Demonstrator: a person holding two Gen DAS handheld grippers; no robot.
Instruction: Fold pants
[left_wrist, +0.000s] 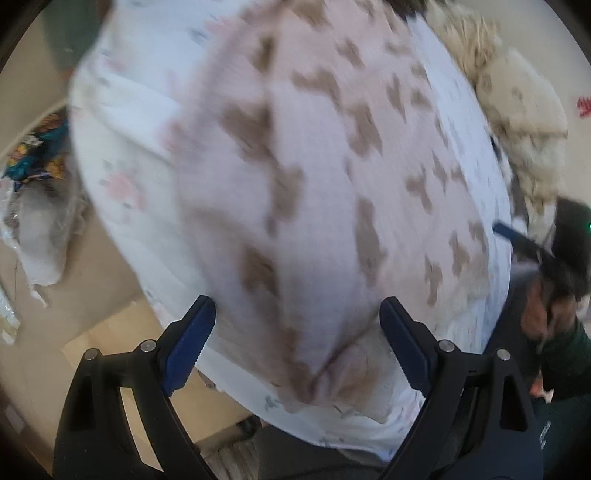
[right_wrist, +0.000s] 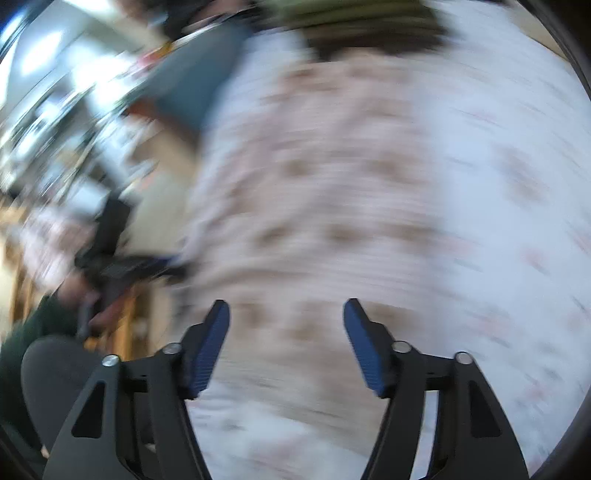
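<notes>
Pale pink pants (left_wrist: 303, 177) with brown blotches lie on a white floral sheet (left_wrist: 122, 147). My left gripper (left_wrist: 297, 314) is open, its blue pads on either side of the pants' near end, just above it. In the right wrist view, blurred by motion, the pants (right_wrist: 325, 206) fill the middle. My right gripper (right_wrist: 286, 317) is open over them and holds nothing. The right gripper also shows at the right edge of the left wrist view (left_wrist: 524, 240), and the left gripper at the left of the right wrist view (right_wrist: 147, 267).
A cream fuzzy blanket (left_wrist: 517, 110) lies past the sheet at upper right. A colourful cloth (left_wrist: 37, 151) and white bundle (left_wrist: 40, 240) sit at left. Tan floor (left_wrist: 110, 343) lies below the sheet's edge. A dark green sleeve (left_wrist: 561, 354) is at right.
</notes>
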